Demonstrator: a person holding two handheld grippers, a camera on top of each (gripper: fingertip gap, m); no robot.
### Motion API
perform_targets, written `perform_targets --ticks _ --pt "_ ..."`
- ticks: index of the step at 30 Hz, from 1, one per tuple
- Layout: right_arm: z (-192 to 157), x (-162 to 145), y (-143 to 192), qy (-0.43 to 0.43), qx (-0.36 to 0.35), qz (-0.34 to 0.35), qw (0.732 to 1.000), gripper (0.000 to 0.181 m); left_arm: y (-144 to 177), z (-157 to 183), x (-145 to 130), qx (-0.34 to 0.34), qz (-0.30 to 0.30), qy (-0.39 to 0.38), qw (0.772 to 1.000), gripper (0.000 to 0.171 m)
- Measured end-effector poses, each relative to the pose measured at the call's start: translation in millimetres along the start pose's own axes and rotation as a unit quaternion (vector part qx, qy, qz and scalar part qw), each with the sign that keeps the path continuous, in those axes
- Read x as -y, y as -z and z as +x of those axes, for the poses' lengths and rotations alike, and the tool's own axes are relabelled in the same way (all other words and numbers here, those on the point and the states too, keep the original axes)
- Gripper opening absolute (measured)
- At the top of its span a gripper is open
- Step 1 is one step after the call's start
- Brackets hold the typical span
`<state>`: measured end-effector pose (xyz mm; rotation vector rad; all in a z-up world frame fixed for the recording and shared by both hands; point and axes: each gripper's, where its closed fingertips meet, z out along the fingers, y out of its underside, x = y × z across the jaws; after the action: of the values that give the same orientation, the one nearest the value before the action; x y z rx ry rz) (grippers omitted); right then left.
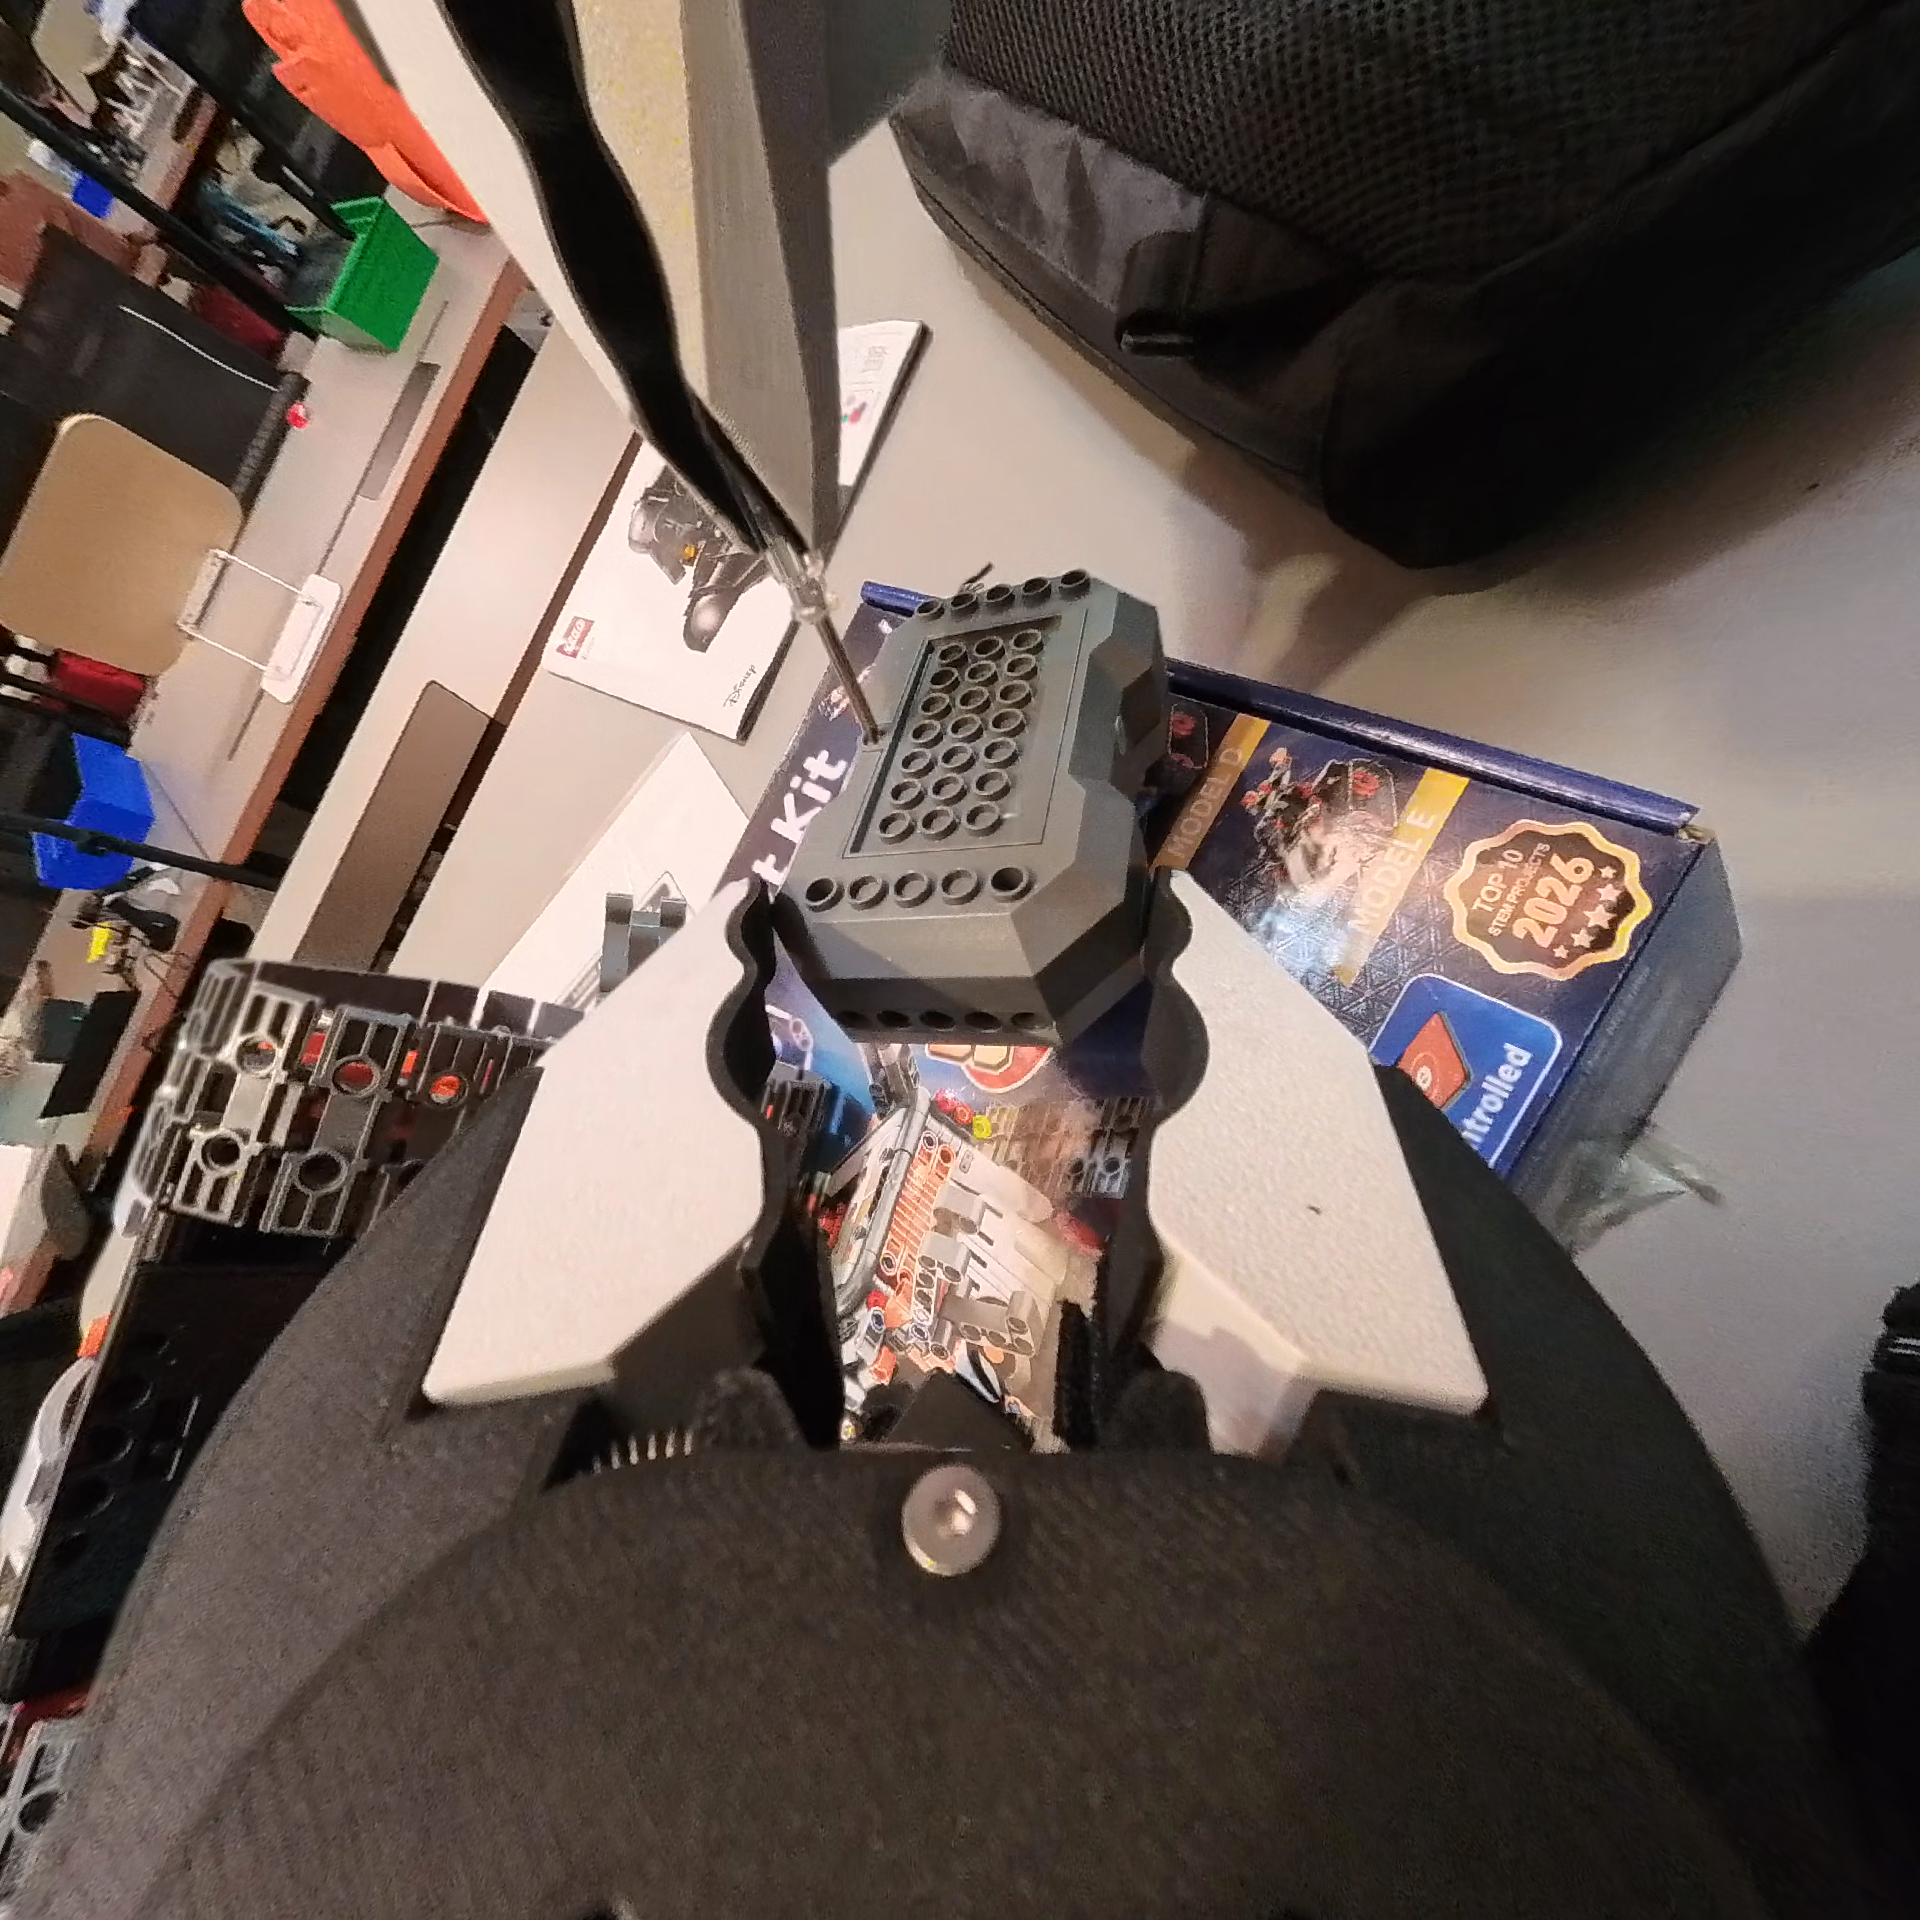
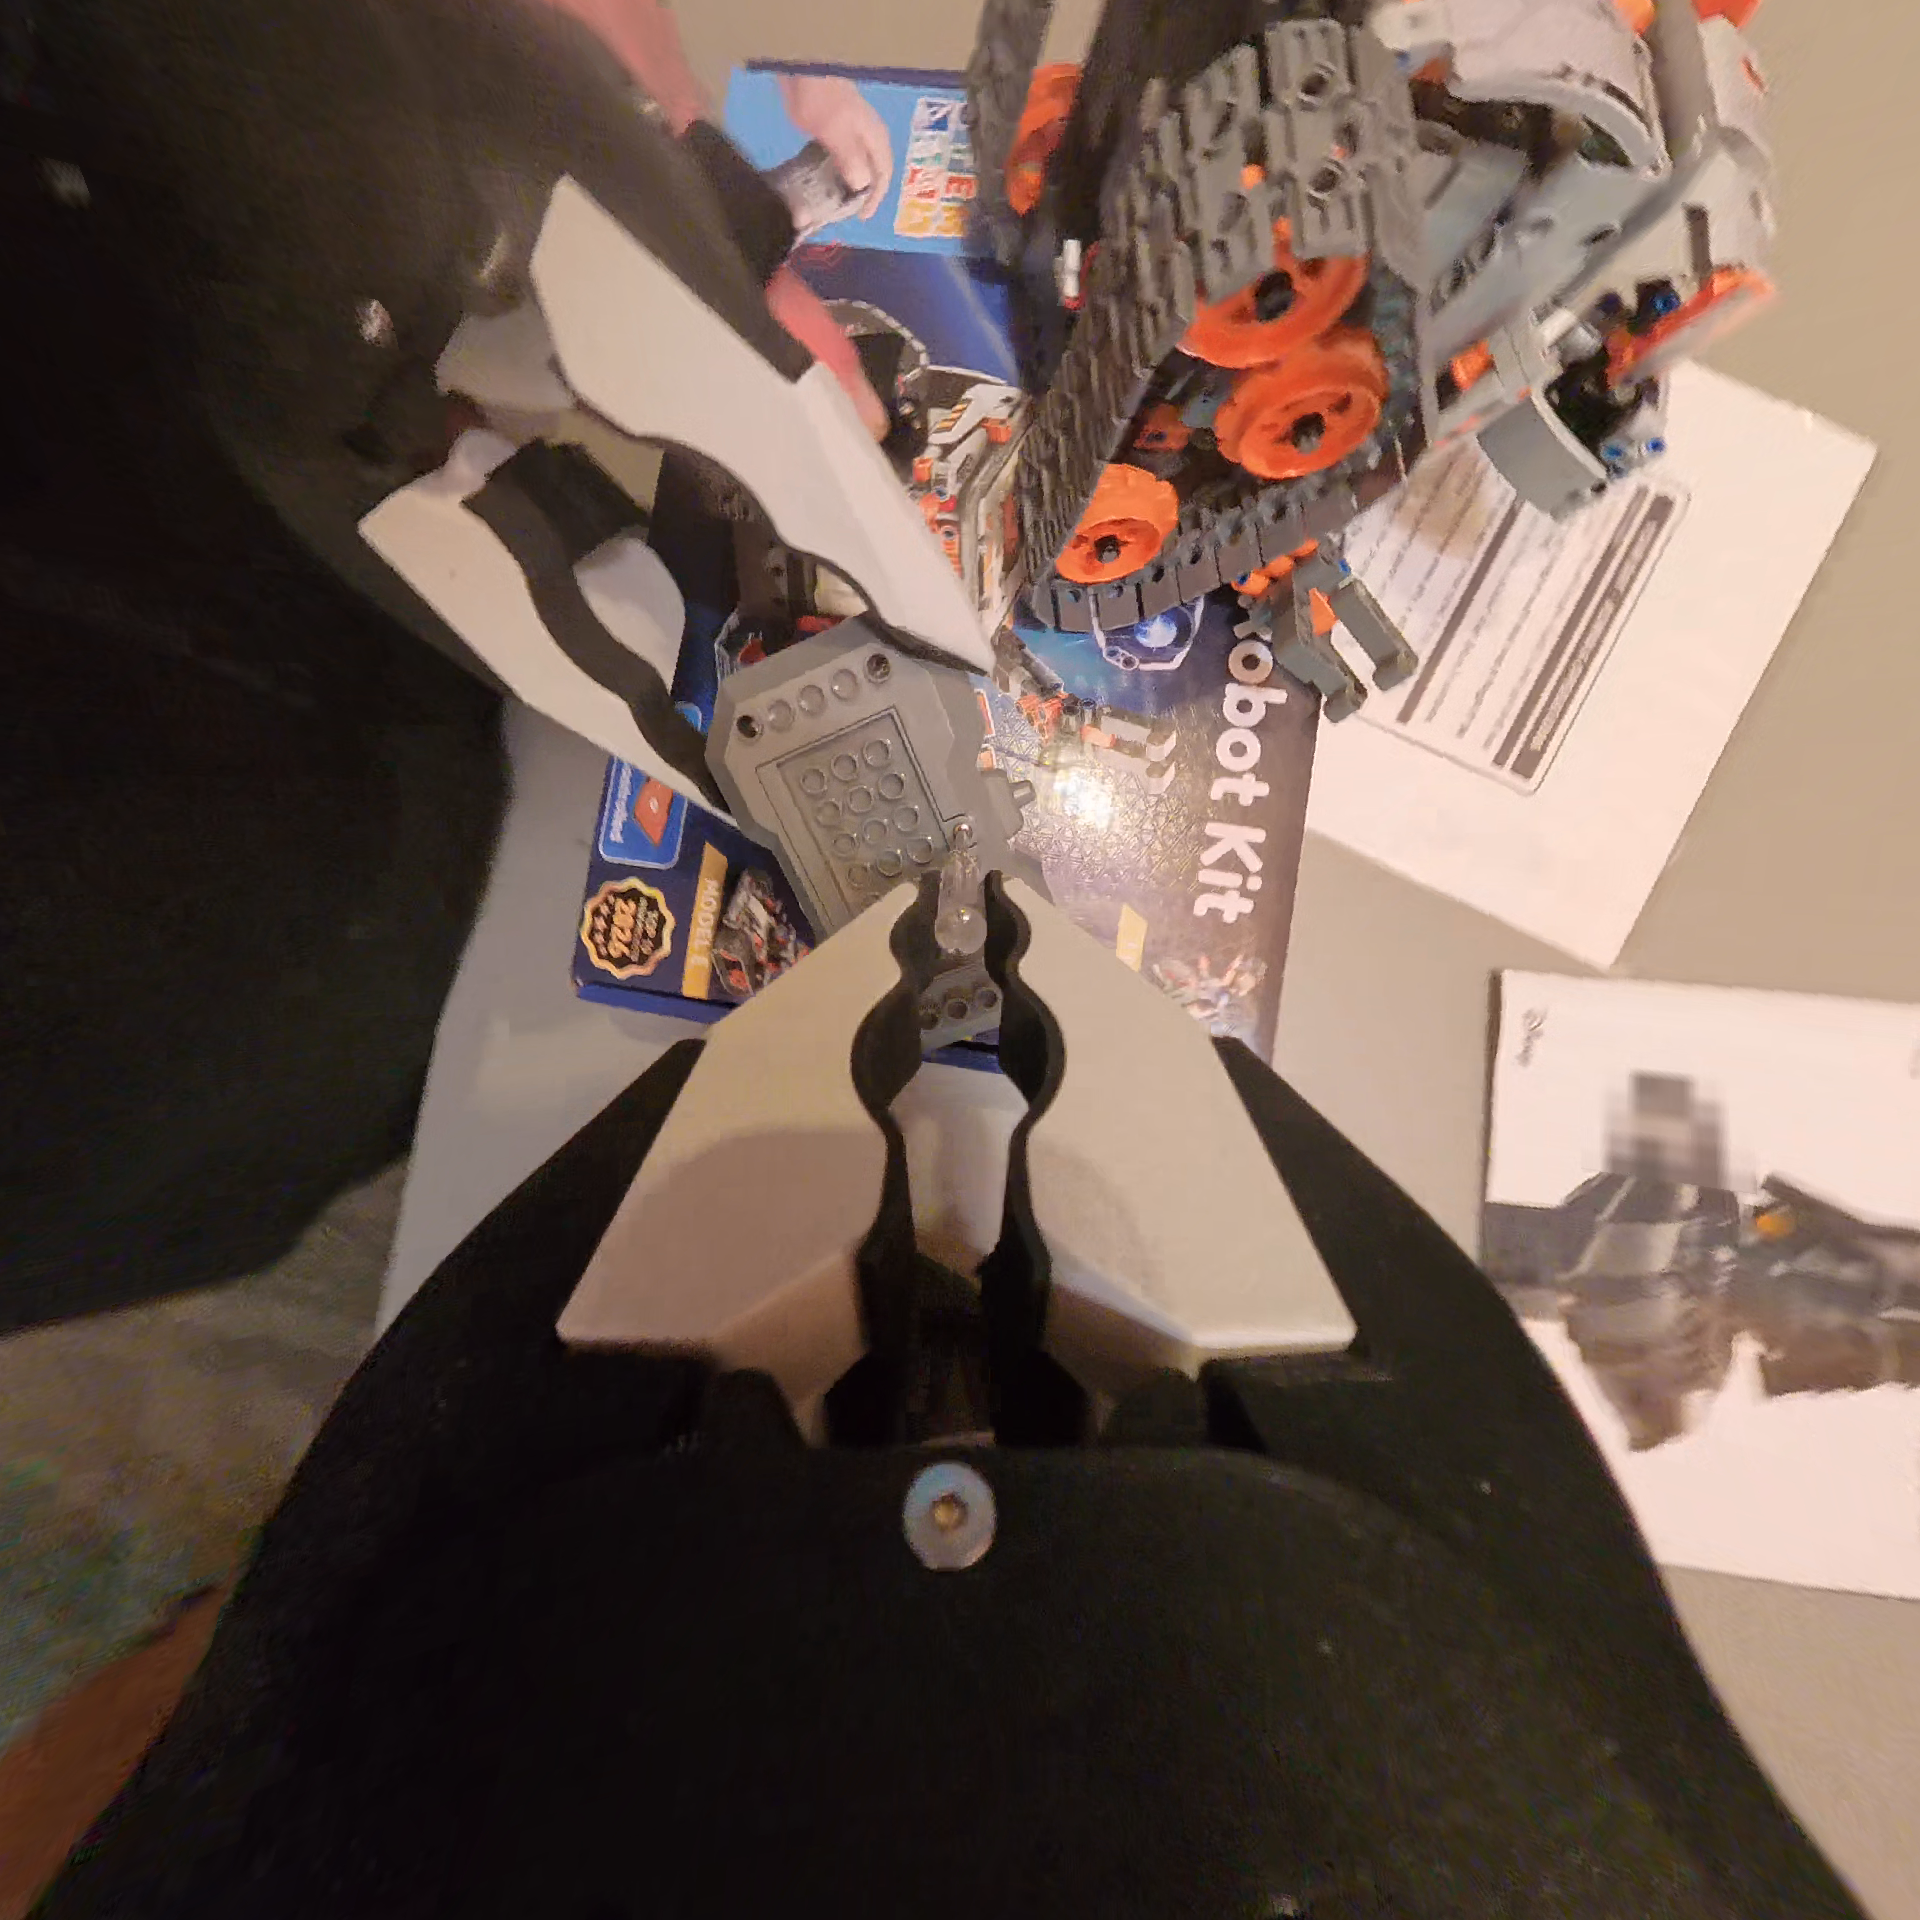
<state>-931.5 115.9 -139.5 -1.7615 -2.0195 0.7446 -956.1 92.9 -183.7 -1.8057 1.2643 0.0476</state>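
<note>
Left gripper [image 1: 961,914] nearest the lens, jaws partly open and clamped on the near end of a dark grey studded battery box [image 1: 977,790], held clear above a blue kit box [image 1: 1455,904]; right gripper [image 2: 961,904] nearly closed, pinching a small screwdriver [image 2: 958,914] by its clear handle; metal tip rests on the battery box face near one edge.

Surface: pale grey tabletop [image 1: 1091,436]; kit box lies flat on it; white instruction booklets [image 2: 1662,1299] to the right in the right wrist view; a tracked model with orange wheels [image 2: 1299,343] stands far, on the kit box edge; black backpack [image 1: 1455,260] far right in the left wrist view.

Room: further tables, green bin [image 1: 374,275], blue bin [image 1: 88,821], tan chair seat [image 1: 114,540].

Hard to make out: whether the tip sits in a screw; model cut off at frame top; booklet blurred.
</note>
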Motion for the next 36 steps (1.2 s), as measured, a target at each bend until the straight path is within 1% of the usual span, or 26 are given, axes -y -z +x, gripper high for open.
perform_targets --ticks 4,7,11,15,16,18,19,22,23,24,26,27,29,32,36 --pt "-0.2 -2.5 1.9 -0.1 -0.021 0.021 0.995 0.006 -0.3 0.1 2.4 0.013 0.001 -0.017 1.0 0.069" --pt "0.9 -4.3 3.1 -0.18 -0.042 0.039 0.982 0.006 -0.8 -0.9 5.2 0.025 0.002 -0.032 0.999 0.069" --pt "3.7 -7.3 3.8 -0.292 -0.069 0.088 0.95 0.006 -2.2 -3.7 8.9 0.035 0.007 -0.039 0.999 0.069" --pt "6.5 -10.3 3.1 -0.396 -0.07 0.155 0.903 0.005 -2.6 -6.6 11.9 0.042 0.014 -0.045 0.998 0.068" --pt "6.6 -11.3 2.9 -0.411 -0.066 0.168 0.894 0.005 -2.7 -7.2 11.2 0.041 0.015 -0.047 0.998 0.068" --pt "5.9 -12.7 2.3 -0.423 -0.058 0.184 0.885 0.005 -2.4 -7.2 10.4 0.039 0.019 -0.047 0.998 0.069" --pt "5.7 -12.8 2.6 -0.419 -0.057 0.186 0.887 0.005 -2.1 -7.3 10.4 0.039 0.02 -0.048 0.998 0.068" --pt "5.4 -9.0 9.1 -0.379 -0.059 0.188 0.904 0.005 -1.7 -9.2 8.7 0.04 0.021 -0.045 0.998 0.069" --pt "5.6 -3.5 14.8 -0.354 -0.058 0.202 0.911 0.005 -1.7 -10.6 8.1 0.042 0.021 -0.043 0.998 0.069" --pt "5.0 2.0 20.3 -0.321 -0.06 0.212 0.921 0.006 -1.7 -11.4 7.7 0.041 0.022 -0.04 0.998 0.068" --pt "5.4 -0.9 21.6 -0.258 -0.082 0.172 0.947 0.005 -1.9 -11.9 7.3 0.039 0.022 -0.038 0.998 0.068" --pt "4.0 2.3 22.5 -0.205 -0.089 0.163 0.961 0.006 -1.9 -11.8 7.5 0.038 0.022 -0.039 0.998 0.068" --pt "-0.3 6.6 19.8 -0.119 -0.086 0.142 0.979 0.006 -2.2 -11.8 8.0 0.037 0.024 -0.038 0.998 0.068" --pt "3.2 -0.7 10.5 -0.033 -0.083 0.094 0.992 0.006 -3.0 -11.7 9.2 0.036 0.026 -0.037 0.998 0.069" --pt "12.9 -4.9 7.7 -0.001 -0.068 0.083 0.994 0.005 -3.8 -11.8 9.8 0.036 0.025 -0.037 0.998 0.068"
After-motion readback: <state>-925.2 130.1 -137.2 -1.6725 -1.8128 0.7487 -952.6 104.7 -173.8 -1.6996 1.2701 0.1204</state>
